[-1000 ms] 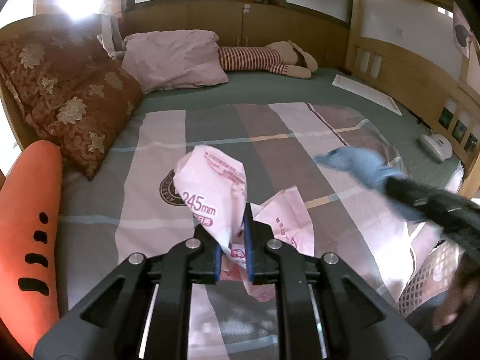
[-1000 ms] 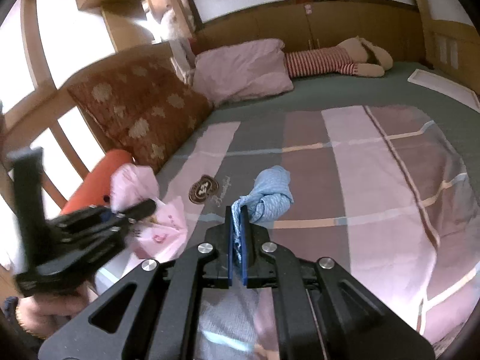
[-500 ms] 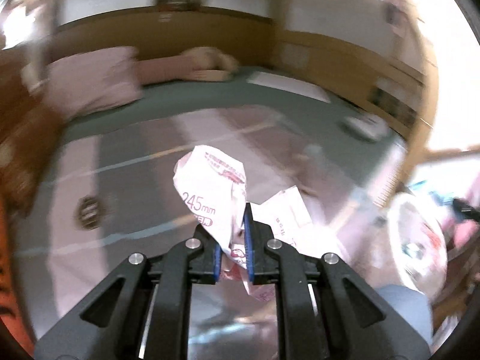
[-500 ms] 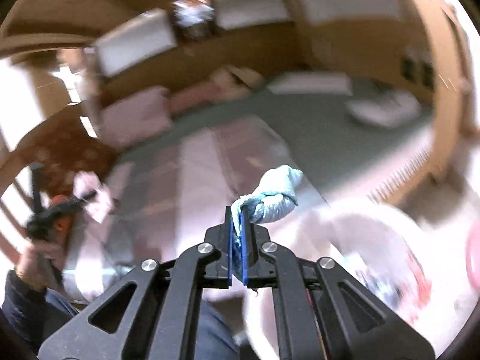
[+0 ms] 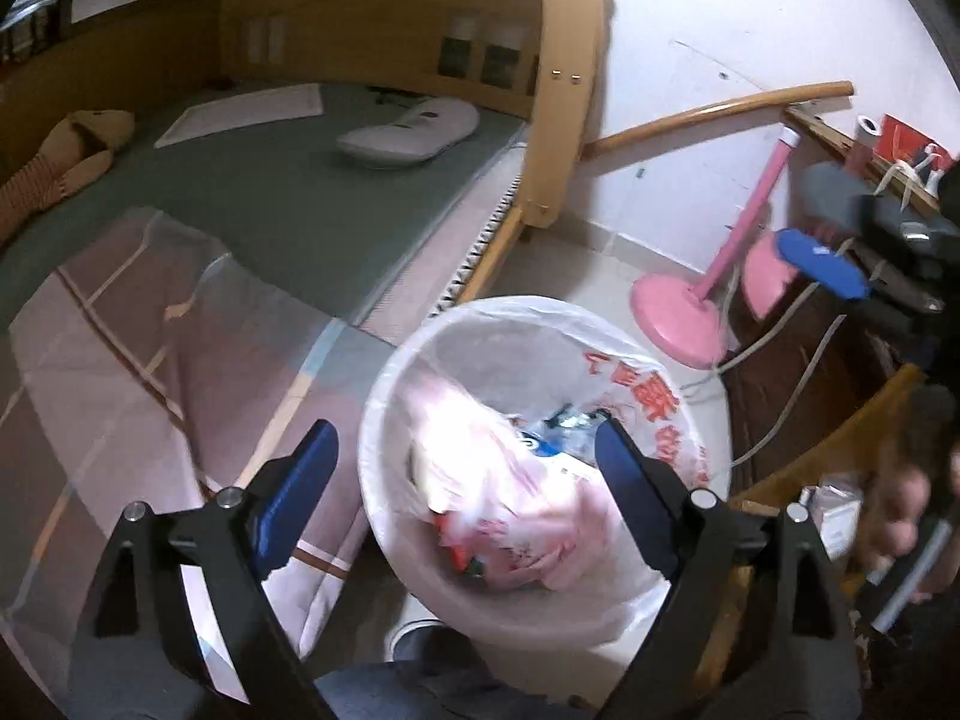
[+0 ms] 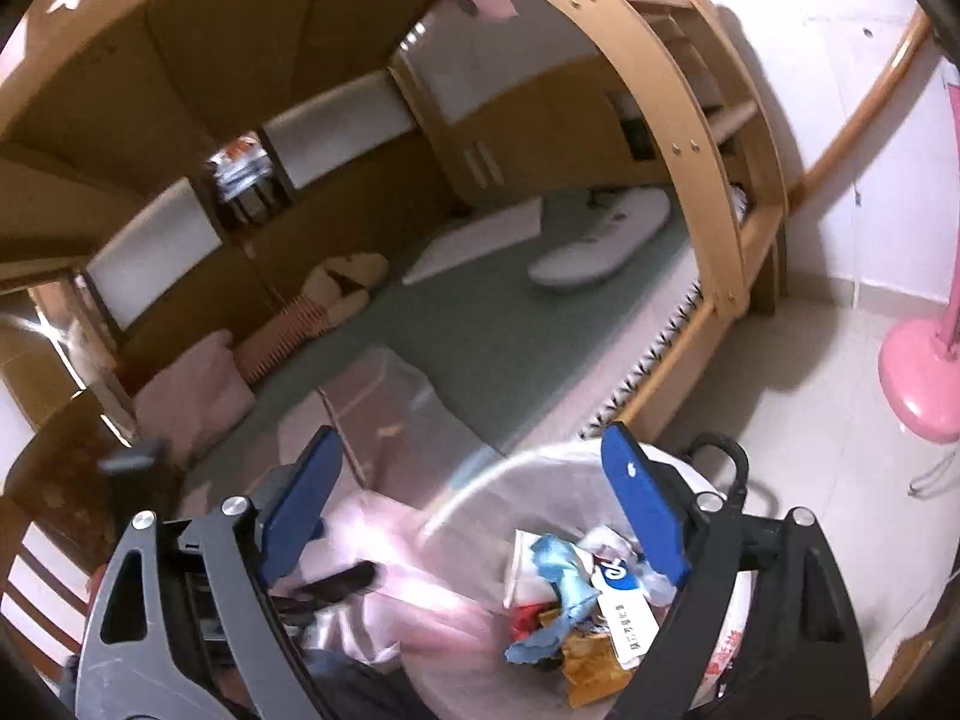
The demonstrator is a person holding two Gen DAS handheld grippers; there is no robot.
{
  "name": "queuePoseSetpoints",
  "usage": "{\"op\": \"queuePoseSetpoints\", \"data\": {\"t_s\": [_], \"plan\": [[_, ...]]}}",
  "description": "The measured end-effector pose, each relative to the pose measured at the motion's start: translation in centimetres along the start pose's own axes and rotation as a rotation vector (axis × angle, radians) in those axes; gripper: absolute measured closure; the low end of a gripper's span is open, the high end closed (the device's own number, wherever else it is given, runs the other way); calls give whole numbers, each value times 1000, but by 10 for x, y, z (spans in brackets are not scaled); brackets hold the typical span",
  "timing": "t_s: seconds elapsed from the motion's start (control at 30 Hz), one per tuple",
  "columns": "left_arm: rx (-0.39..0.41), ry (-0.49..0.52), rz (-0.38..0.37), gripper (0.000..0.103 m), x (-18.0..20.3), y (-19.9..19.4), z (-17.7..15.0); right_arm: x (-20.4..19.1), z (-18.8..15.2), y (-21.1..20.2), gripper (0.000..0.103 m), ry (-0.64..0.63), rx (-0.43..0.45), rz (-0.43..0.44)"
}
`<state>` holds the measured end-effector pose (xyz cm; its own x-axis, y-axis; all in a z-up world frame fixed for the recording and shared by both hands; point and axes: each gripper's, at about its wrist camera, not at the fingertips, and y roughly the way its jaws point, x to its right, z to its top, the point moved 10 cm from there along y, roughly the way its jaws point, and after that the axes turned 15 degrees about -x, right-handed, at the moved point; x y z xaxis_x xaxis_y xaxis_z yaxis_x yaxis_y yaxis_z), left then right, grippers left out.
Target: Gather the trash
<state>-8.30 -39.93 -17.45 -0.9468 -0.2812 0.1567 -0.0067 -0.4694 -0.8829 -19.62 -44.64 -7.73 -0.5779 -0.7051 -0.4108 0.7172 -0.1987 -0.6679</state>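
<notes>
A white bin lined with a plastic bag (image 5: 384, 396) stands on the floor by the bed. My left gripper (image 5: 462, 456) is open above it, and the pink wrapper (image 5: 510, 480) is blurred inside the bin below the jaws. My right gripper (image 6: 474, 480) is also open over the bin (image 6: 480, 480). The blue crumpled tissue (image 6: 558, 564) lies among other trash in the bin. The right gripper's blue pad shows at the right of the left wrist view (image 5: 822, 264).
The bed with the striped blanket (image 5: 120, 372) lies left of the bin. A wooden bed post (image 5: 564, 90) rises behind it. A pink fan stand (image 5: 684, 318) and cables are on the tiled floor to the right. A wooden chair (image 5: 840, 438) is at right.
Both grippers swung from the bed to over the bin and opened. The pink wrapper and the blue tissue have dropped from the jaws into the bin.
</notes>
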Motion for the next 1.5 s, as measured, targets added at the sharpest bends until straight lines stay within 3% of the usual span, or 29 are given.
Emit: {"op": "queuePoseSetpoints", "data": {"t_s": [0.1,0.27,0.4,0.63,0.7,0.8,0.93,1.03,1.13,1.5], "plan": [[37,-93,22,8,-39,-18,-9,-16,-2,9,17,-57,-6,-12],[140,-255,219,4,-149,-86,-55,-66,-7,51,16,-156,-68,12],[177,-453,350,4,-242,-138,-116,-148,-21,105,12,-285,-158,79],[249,-735,578,4,-355,-218,-212,-306,-66,183,11,-544,-256,173],[264,-819,611,4,-381,-232,-237,-346,-77,201,11,-603,-273,207],[281,-908,619,4,-405,-238,-264,-387,-84,227,11,-662,-258,226],[268,-946,638,4,-421,-224,-280,-408,-86,259,11,-659,-249,213],[231,-954,650,4,-426,-213,-287,-399,-96,281,11,-659,-221,187],[238,-945,633,4,-422,-211,-286,-386,-111,302,11,-645,-338,171],[275,-925,619,4,-406,-209,-266,-389,-106,296,11,-642,-306,192]]}}
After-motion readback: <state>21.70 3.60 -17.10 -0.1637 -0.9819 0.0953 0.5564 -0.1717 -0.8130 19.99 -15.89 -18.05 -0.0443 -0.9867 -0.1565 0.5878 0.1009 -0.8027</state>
